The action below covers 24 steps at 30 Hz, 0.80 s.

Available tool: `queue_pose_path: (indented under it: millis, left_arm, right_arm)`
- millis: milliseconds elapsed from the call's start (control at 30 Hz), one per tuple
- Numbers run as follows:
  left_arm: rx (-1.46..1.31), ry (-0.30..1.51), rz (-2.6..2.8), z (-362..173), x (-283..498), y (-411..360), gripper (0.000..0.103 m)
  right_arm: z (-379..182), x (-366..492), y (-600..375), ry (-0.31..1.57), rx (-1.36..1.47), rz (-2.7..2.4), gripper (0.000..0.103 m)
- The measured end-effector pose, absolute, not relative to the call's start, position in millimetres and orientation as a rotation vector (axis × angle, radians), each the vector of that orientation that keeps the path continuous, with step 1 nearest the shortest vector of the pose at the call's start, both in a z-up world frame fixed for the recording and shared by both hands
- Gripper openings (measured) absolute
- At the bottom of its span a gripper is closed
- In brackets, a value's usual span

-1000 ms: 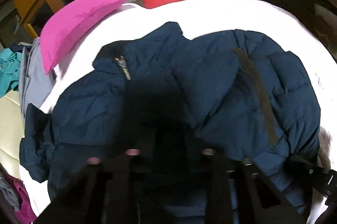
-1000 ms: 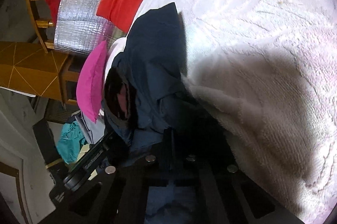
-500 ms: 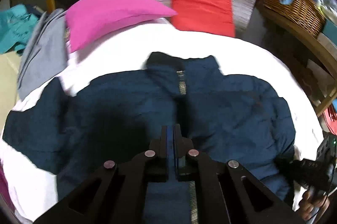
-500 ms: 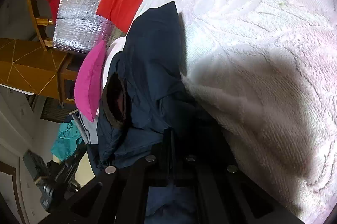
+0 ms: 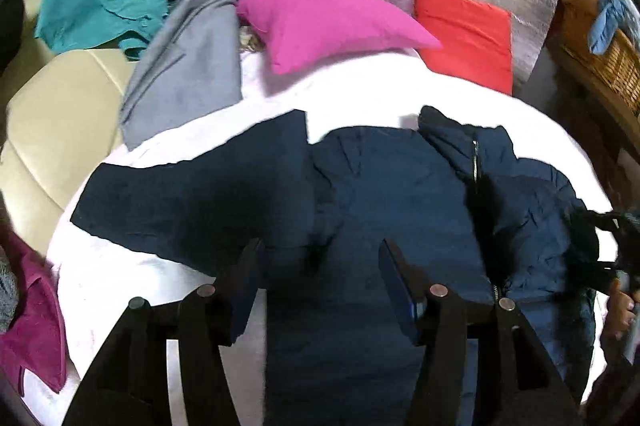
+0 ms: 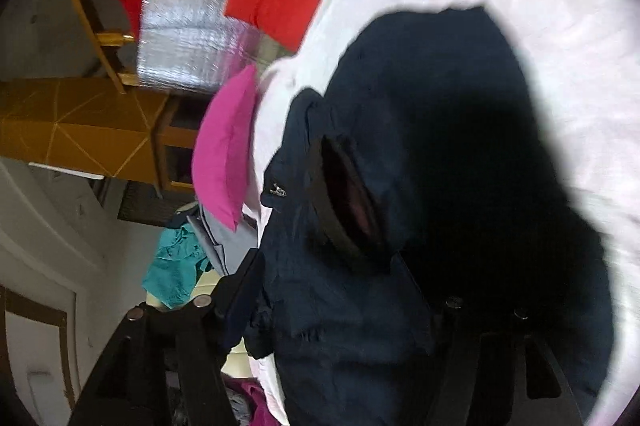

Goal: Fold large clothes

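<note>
The left gripper (image 5: 320, 266) has its fingers (image 5: 394, 278) apart and opening, nothing pinched between them; the navy jacket (image 5: 380, 193) lies spread just beyond and under the tips. One sleeve (image 5: 192, 201) stretches out to the left of these fingers, flat on the white bed cover (image 5: 120, 286). The collar and zip (image 5: 475, 161) sit ahead and to the right. Farther out past the jacket lie a pink pillow (image 5: 328, 21), a red pillow (image 5: 464, 33) and a grey garment (image 5: 188, 65).

The right gripper (image 6: 324, 274) also has its fingers (image 6: 244, 286) apart and opening, and whether they touch the cloth cannot be told; the jacket (image 6: 400, 129) fills the space between and ahead of them, with a dark-rimmed opening (image 6: 344, 201) just beyond
</note>
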<state>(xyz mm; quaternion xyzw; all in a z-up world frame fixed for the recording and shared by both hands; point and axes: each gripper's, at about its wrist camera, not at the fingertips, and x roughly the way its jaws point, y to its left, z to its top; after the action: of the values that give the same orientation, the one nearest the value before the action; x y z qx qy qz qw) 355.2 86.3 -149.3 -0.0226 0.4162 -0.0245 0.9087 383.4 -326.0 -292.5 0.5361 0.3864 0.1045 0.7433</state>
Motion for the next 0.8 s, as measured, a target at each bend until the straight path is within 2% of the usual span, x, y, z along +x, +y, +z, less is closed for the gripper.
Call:
queue_pose_path:
  millis: [33,67,100,300,333,367,400,467,800]
  left_arm:
    - [-0.057,0.85,-0.059,-147.1,353.3,89.0,0.06]
    - [-0.063,0.844,-0.069,-145.1,350.7,91.0,0.06]
    - [-0.066,0.838,-0.079,-144.2,349.1,89.2,0.06]
    - [-0.091,0.855,-0.123,-150.3,348.4,80.8,0.06]
    - [-0.096,0.861,-0.132,-152.4,347.9,77.8,0.06]
    - [-0.098,0.864,-0.138,-154.2,346.4,74.9,0.061]
    - [-0.101,0.872,-0.147,-157.3,345.8,70.0,0.061]
    - [-0.108,0.885,-0.162,-161.5,345.3,63.2,0.064]
    - [-0.168,0.959,-0.158,-193.0,380.4,38.2,0.066]
  right_arm:
    - [-295.6,390.4,-321.3,0.863,1.169,0.209,0.069]
    - [-295.7,394.9,-315.1,0.87,1.163,0.199,0.061]
    - [-292.2,398.5,-307.3,0.863,1.158,0.203,0.041]
    - [-236.6,402.0,-243.7,0.772,1.01,0.513,0.041]
    - [-228.7,401.6,-235.3,0.771,0.982,0.565,0.041]
    - [-222.7,400.6,-229.9,0.766,0.962,0.603,0.05]
    - [-218.1,398.9,-226.7,0.761,0.949,0.631,0.065]
    - [-216.0,394.7,-230.2,0.756,0.943,0.63,0.074]
    - [-230.2,335.8,-351.1,0.656,0.858,0.11,0.074]
